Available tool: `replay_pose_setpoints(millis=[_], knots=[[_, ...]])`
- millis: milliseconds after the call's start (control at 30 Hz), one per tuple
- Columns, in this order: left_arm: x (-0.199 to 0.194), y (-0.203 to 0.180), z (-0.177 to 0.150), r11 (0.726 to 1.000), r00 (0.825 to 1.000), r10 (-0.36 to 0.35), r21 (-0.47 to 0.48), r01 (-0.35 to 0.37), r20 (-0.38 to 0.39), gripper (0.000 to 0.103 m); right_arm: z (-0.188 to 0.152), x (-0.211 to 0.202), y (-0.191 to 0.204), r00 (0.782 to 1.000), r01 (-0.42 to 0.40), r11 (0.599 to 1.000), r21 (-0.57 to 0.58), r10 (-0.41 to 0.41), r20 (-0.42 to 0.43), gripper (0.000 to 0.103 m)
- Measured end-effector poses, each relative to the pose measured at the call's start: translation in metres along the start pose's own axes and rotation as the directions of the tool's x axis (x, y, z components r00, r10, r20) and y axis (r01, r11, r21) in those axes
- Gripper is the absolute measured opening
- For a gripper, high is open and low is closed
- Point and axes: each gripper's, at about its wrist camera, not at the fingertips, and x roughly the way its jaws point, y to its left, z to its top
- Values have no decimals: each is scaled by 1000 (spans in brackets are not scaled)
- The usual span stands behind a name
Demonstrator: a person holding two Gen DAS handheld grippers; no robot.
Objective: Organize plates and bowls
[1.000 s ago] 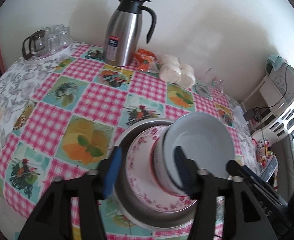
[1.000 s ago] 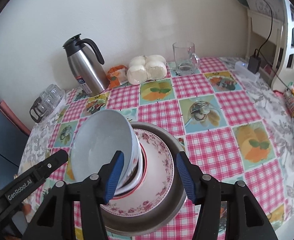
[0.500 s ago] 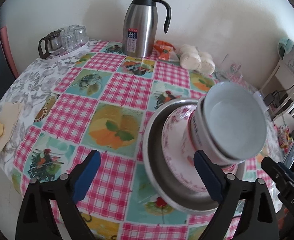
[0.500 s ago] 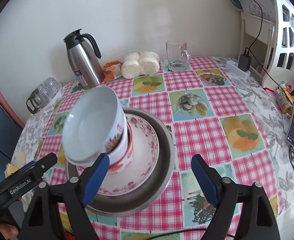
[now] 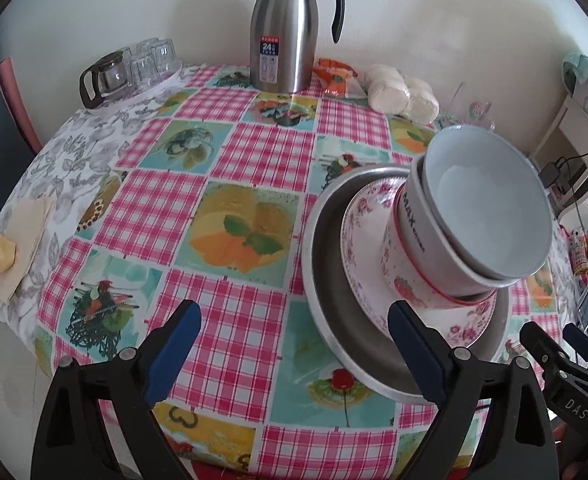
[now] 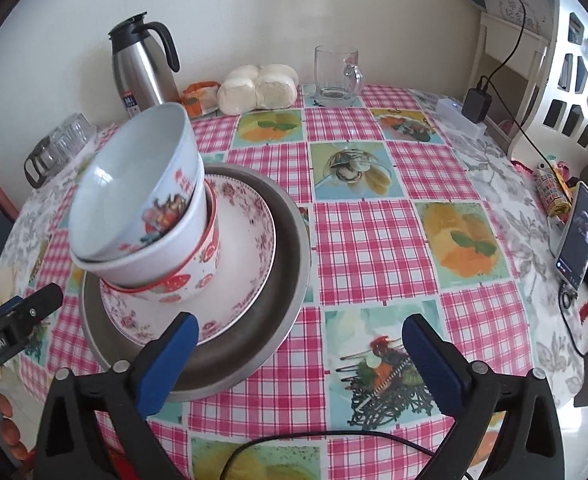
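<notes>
Far beyond the tongs, a steel thermos jug [image 5: 285,40] stands at the table's [image 5: 254,152] back edge, with an orange packet [image 5: 335,76], wrapped buns [image 5: 401,94] and a glass mug [image 6: 335,76] to its right. A phone [image 6: 579,232] leans far right.

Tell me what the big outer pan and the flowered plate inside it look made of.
Outer pan: likely stainless steel or aluminium, going by its dull grey, brushed, softly reflective wall. Flowered plate: looks like glazed ceramic, possibly melamine, with a glossy white surface and printed pink blooms.
</notes>
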Motion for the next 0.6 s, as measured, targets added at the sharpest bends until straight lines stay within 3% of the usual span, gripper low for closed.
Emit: replay_pose_setpoints(millis=[267, 600], knots=[[0, -4, -5, 997, 997, 67, 33, -66, -41, 95, -3, -2, -5, 1000, -7, 1000, 18, 7, -2, 103], [1, -2, -13, 998, 995, 56, 20, -55, -87, 95, -7, -9, -7, 1000, 5, 1000, 15, -5, -2, 103]])
